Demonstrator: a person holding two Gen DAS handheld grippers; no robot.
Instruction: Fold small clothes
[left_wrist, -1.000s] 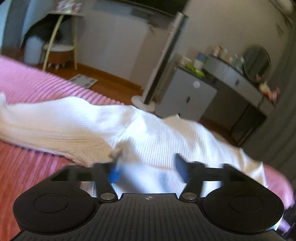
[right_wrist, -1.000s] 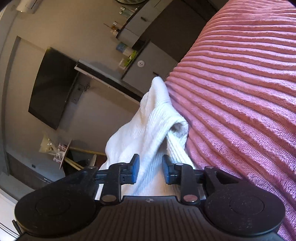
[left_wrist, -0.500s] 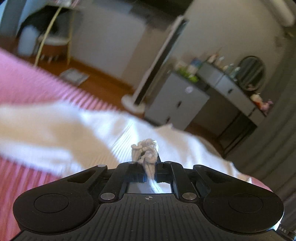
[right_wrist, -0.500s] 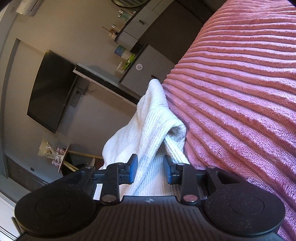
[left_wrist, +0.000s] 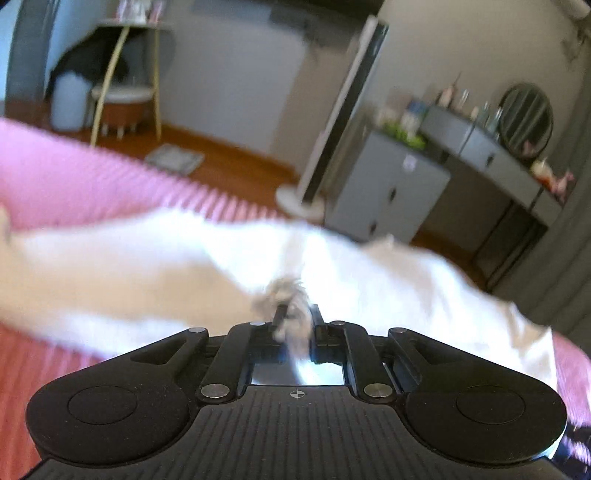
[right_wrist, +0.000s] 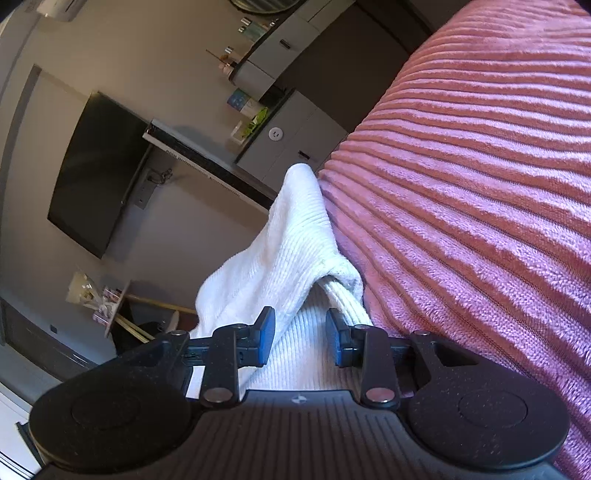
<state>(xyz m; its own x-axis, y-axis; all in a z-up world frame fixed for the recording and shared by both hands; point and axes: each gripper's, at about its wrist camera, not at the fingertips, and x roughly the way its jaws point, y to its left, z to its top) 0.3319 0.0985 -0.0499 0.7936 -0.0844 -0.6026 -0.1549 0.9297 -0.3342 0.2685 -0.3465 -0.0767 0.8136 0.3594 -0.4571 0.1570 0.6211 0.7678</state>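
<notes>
Pink ribbed bedspread (right_wrist: 480, 184) fills the right side of the right wrist view, and the white knit garment (right_wrist: 295, 236) is draped over its edge, running from mid-frame down to the bottom centre. Folding looks barely started to me: it's still bunched, no clean fold anywhere. Right claw (right_wrist: 300, 334) has the knit between its blue pads, which seem to press on it, though I can't be sure. In the blurry left view the garment (left_wrist: 369, 280) stretches across the middle, and the left claw (left_wrist: 295, 317) has just been closing, pinching a little tuft of fabric, bottom centre.
</notes>
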